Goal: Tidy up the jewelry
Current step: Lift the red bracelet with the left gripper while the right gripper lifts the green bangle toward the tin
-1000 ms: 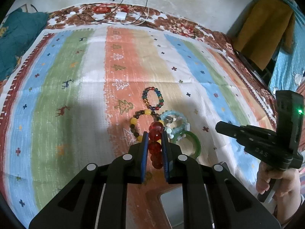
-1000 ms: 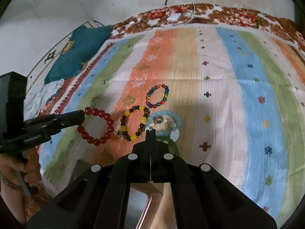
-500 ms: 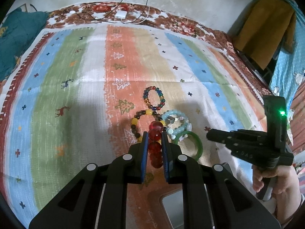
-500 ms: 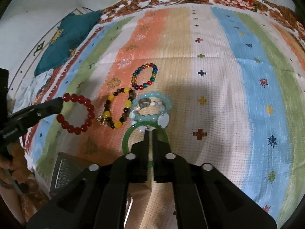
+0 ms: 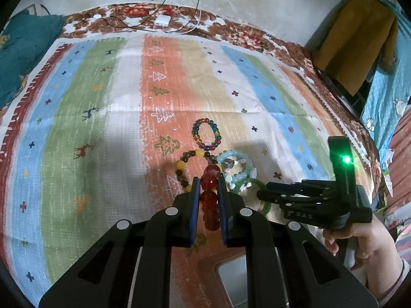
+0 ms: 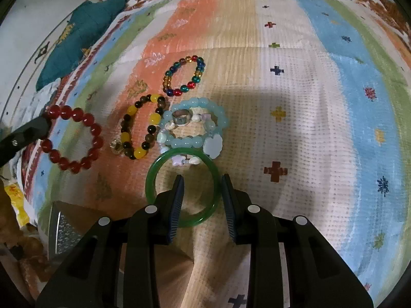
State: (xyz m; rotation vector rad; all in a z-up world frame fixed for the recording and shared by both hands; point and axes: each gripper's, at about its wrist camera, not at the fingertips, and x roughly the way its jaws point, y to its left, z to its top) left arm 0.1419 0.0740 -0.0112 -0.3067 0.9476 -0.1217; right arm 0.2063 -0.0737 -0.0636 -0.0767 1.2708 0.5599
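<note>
My left gripper (image 5: 208, 183) is shut on a red bead bracelet (image 5: 211, 200), held above the striped cloth; the bracelet also shows in the right wrist view (image 6: 73, 138), hanging from the left gripper's tip (image 6: 45, 123). My right gripper (image 6: 203, 179) is open, its jaws straddling the right side of a green bangle (image 6: 154, 177) on the cloth. In the left wrist view the right gripper (image 5: 262, 193) sits at the bangle (image 5: 265, 206). Beyond lie a yellow-and-brown bead bracelet (image 6: 140, 151), a light blue bead bracelet (image 6: 221, 118) with a silver ring (image 6: 181, 117) inside, and a multicoloured bead bracelet (image 6: 183, 75).
A striped cloth (image 6: 321, 102) covers the bed. A box with a grey lining (image 6: 64, 231) lies near me, also showing in the left wrist view (image 5: 231, 277). A teal cushion (image 5: 20, 51) is far left, with a white charger and cables (image 5: 161, 20) at the far edge.
My right gripper has moved forward and down to the green bangle and opened from shut. My left gripper has kept hold of the red bracelet, almost still.
</note>
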